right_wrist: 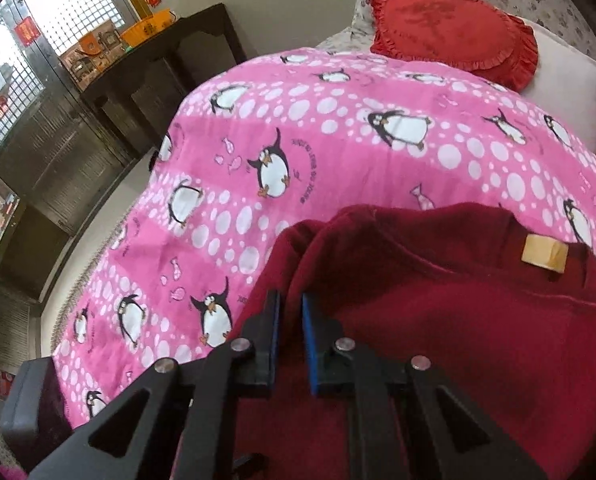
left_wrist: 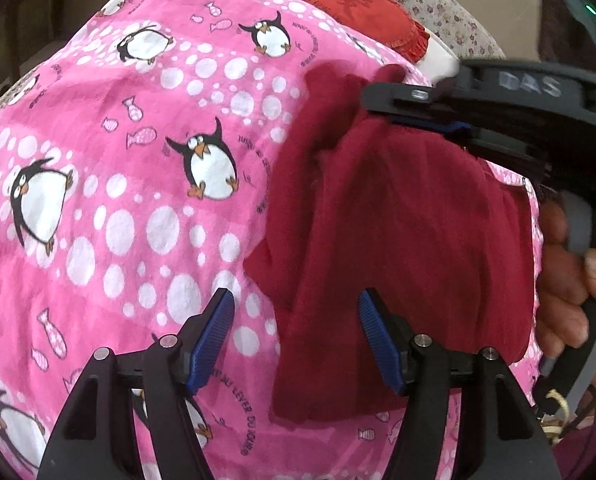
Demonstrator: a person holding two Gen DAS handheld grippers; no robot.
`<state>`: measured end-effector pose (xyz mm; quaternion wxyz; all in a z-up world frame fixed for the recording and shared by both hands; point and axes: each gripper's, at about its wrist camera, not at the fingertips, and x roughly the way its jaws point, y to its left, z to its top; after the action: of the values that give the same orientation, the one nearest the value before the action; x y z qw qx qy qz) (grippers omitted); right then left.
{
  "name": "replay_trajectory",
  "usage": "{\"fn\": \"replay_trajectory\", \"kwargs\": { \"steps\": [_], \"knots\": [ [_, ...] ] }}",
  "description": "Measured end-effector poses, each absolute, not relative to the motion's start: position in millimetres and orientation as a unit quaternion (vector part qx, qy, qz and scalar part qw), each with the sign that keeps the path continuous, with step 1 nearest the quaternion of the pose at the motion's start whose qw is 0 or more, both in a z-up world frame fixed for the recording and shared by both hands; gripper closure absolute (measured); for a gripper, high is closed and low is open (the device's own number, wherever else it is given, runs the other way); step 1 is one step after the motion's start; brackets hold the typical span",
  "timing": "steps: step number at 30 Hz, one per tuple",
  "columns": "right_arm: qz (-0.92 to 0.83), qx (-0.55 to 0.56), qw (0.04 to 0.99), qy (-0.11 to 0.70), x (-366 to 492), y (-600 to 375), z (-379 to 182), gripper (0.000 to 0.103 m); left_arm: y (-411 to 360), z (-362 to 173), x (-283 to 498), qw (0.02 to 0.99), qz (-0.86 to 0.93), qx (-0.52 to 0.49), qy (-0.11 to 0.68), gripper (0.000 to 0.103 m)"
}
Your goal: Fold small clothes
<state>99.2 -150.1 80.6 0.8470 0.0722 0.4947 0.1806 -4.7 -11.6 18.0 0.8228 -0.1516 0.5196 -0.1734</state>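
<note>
A dark red garment (left_wrist: 398, 216) hangs bunched over a pink penguin-print blanket (left_wrist: 118, 180). My left gripper (left_wrist: 296, 326) is open and empty, its blue pads on either side of the garment's lower left edge. My right gripper (left_wrist: 430, 120) comes in from the right in the left wrist view and is shut on the garment's upper edge, lifting it. In the right wrist view the right gripper (right_wrist: 290, 328) pinches a fold of the red garment (right_wrist: 458, 320), whose collar carries a tan label (right_wrist: 544, 254). The blanket (right_wrist: 298, 140) spreads beyond.
A red heart-shaped cushion (right_wrist: 454, 24) and a white pillow (right_wrist: 566, 80) lie at the head of the bed. A dark wooden cabinet (right_wrist: 146, 76) and a barred window stand to the left beyond the bed edge. A hand (left_wrist: 566, 280) holds the right gripper.
</note>
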Motion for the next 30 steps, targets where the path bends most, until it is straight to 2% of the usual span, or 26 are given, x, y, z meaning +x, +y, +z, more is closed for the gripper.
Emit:
{"fn": "replay_trajectory", "kwargs": {
  "steps": [6, 8, 9, 10, 12, 15, 19, 21, 23, 25, 26, 27, 29, 30],
  "knots": [
    [0.181, 0.080, 0.850, 0.488, 98, -167, 95, 0.096, -10, 13, 9, 0.818, -0.192, -0.181, 0.512, 0.059],
    [0.187, 0.081, 0.844, 0.496, 98, -167, 92, 0.095, -7, 14, 9, 0.819, -0.198, -0.198, 0.502, 0.071],
    [0.191, 0.083, 0.842, 0.498, 97, -167, 91, 0.089, -4, 15, 8, 0.818, -0.206, -0.210, 0.495, 0.082],
    [0.195, 0.084, 0.841, 0.498, 96, -166, 90, 0.083, -1, 16, 8, 0.816, -0.211, -0.219, 0.491, 0.086],
    [0.202, 0.080, 0.837, 0.503, 96, -161, 89, 0.058, 5, 15, 6, 0.815, -0.219, -0.236, 0.482, 0.090],
    [0.202, 0.073, 0.823, 0.526, 103, -149, 81, 0.038, 9, 18, 1, 0.819, -0.220, -0.234, 0.475, 0.092],
    [0.177, 0.030, 0.809, 0.559, 118, -123, 63, 0.033, 4, 27, -5, 0.833, -0.217, -0.212, 0.463, 0.093],
    [0.162, 0.000, 0.806, 0.569, 125, -109, 53, 0.026, 1, 33, -6, 0.838, -0.220, -0.201, 0.457, 0.094],
    [0.145, -0.043, 0.803, 0.577, 129, -95, 42, 0.026, -4, 37, -3, 0.839, -0.222, -0.198, 0.456, 0.095],
    [0.130, -0.061, 0.815, 0.562, 125, -94, 40, 0.042, -2, 38, -3, 0.836, -0.221, -0.201, 0.460, 0.095],
    [0.129, -0.056, 0.821, 0.554, 123, -98, 43, 0.063, -4, 38, -1, 0.834, -0.221, -0.205, 0.462, 0.095],
    [0.136, -0.043, 0.826, 0.546, 121, -104, 47, 0.078, -4, 40, -1, 0.832, -0.225, -0.208, 0.463, 0.094],
    [0.153, -0.002, 0.832, 0.533, 115, -126, 60, 0.084, -2, 43, -3, 0.831, -0.223, -0.202, 0.468, 0.091],
    [0.157, 0.011, 0.834, 0.529, 112, -133, 64, 0.085, -2, 46, -2, 0.832, -0.224, -0.198, 0.468, 0.084]
  ]
}}
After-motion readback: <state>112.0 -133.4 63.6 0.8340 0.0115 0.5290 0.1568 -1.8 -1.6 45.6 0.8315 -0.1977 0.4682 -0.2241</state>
